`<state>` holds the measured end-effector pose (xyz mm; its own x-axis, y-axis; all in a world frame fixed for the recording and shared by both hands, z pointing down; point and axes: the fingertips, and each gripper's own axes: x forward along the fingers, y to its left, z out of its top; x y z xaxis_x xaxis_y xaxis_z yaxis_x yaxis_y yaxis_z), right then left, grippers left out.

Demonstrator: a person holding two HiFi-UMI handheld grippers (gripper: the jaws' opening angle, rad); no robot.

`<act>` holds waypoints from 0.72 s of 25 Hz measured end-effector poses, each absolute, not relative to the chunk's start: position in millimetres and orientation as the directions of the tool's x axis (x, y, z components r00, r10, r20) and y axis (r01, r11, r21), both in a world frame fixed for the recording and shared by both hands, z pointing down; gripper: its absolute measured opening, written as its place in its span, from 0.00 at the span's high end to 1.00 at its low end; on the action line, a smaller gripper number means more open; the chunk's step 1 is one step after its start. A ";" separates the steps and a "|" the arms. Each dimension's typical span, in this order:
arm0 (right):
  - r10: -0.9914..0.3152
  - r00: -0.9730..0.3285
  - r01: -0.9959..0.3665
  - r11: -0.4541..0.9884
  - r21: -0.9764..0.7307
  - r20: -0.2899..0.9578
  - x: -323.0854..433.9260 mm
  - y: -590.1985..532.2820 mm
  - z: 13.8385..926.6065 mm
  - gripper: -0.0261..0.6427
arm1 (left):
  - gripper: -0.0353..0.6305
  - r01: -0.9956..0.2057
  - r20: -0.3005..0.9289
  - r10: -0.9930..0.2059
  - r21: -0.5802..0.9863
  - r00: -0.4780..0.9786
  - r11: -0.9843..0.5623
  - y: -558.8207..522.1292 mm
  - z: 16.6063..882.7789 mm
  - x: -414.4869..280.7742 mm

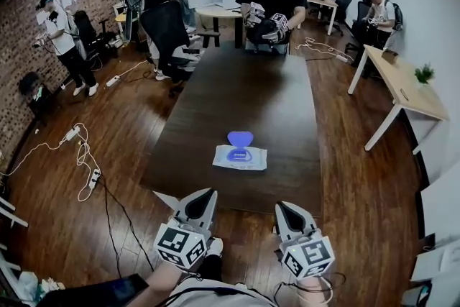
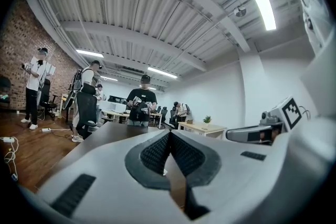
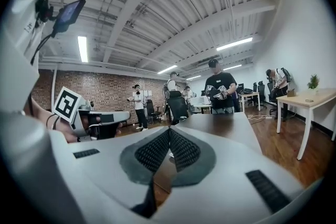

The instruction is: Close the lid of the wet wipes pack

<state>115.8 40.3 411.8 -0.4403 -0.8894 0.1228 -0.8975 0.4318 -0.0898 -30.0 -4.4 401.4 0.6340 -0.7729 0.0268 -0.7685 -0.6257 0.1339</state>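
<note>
Likely, left tongs (image 1: 209, 193) and right tongs (image 1: 281, 205), both pressed together, could shove the light pack (image 1: 240, 158) when folding its lid (image 1: 240, 138).

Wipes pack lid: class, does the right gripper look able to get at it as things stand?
Probably yes. The lid stands open at the far side of the pack, and only bare table lies between the pack and the shut right gripper, which hangs at the near edge.

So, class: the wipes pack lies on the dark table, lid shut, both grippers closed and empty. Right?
No. The head view shows the lid flipped open. The wipes pack does lie on the dark table, with the left gripper and right gripper closed and empty.
</note>
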 end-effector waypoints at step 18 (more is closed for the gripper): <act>-0.924 -0.348 -0.937 0.336 -0.094 0.161 87.8 -108.5 410.8 0.95 | 0.94 -0.669 0.052 -0.670 0.150 0.740 -0.728 -160.0 408.9 -34.5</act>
<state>87.8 -108.5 410.8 -0.3477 -0.9238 0.1605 -0.9370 0.3363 -0.0943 -34.5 -160.0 408.9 0.7403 -0.6703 0.0517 -0.6694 -0.7277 0.1496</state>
